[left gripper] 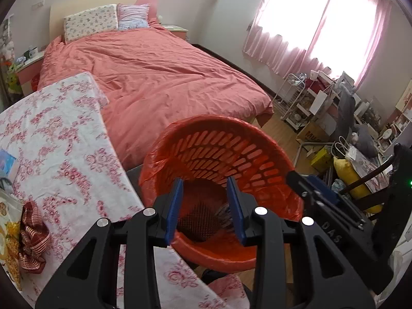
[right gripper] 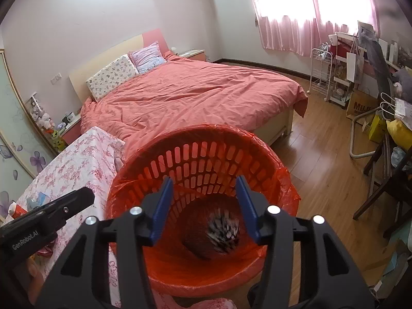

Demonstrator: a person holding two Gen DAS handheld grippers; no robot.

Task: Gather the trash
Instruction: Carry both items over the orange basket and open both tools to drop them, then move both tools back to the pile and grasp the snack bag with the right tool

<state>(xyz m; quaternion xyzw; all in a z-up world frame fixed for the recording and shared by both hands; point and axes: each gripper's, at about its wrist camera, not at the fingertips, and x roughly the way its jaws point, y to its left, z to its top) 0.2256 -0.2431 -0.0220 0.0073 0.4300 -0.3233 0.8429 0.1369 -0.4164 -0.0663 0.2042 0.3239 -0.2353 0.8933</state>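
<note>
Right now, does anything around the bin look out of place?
Yes: a crumpled red striped wrapper lies on the flowered tablecloth, outside the red bin. A blurred striped item is inside the bin.

A floral-clothed table (left gripper: 64, 139) bears a crumpled red wrapper (left gripper: 32, 234) and snack packets (left gripper: 9, 247).

One basket (right gripper: 200, 159), two pillows (right gripper: 113, 76)

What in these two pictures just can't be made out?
- Striped item at the bottom of the orange basket: motion-blurred in the right wrist view, half hidden behind a blue finger in the left.
- Red striped wrapper on the floral table: its print is unreadable.
- Window: overexposed, nothing visible outside.
</note>
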